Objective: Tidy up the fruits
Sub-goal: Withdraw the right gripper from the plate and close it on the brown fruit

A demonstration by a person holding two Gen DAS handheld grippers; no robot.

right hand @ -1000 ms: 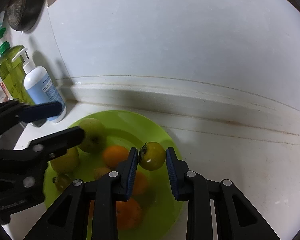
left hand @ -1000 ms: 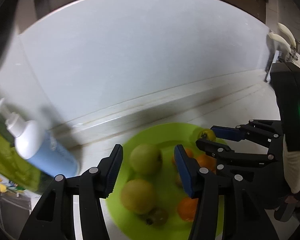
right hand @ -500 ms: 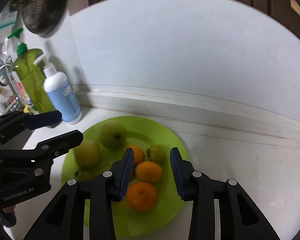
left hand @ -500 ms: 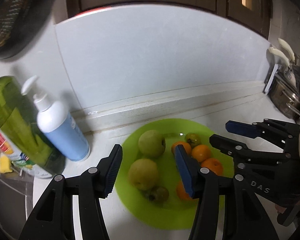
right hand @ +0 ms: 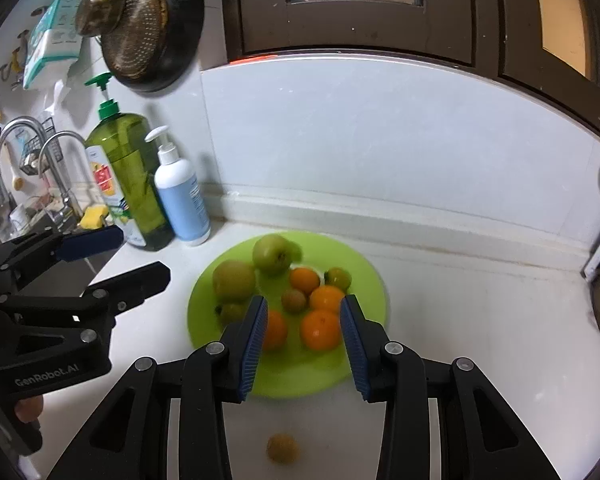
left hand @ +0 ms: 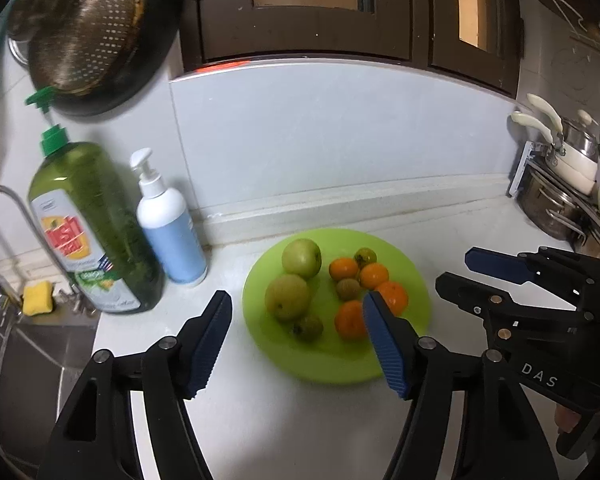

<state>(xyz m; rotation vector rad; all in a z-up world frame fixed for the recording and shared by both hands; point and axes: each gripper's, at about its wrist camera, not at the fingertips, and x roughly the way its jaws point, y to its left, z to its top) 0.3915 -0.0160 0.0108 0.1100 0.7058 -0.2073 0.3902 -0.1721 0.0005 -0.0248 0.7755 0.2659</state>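
Green plate [left hand: 400,364] centre frame, two green apples [left hand: 301,257], four oranges [left hand: 375,275], two pump bottles [left hand: 172,224] left, "DAS" on right gripper [left hand: 458,270], left gripper [left hand: 296,338], both fingers released, empty

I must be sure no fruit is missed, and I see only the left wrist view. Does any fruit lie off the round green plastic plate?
Observer: Yes. The right wrist view shows one small round yellow-brown fruit on the white counter, apart from the round green plastic plate, on its near side.
Operator: Does the right gripper hold anything between its pads?
Observer: No. The right gripper is open. Its jaws have just been opening and nothing is gripped between them.
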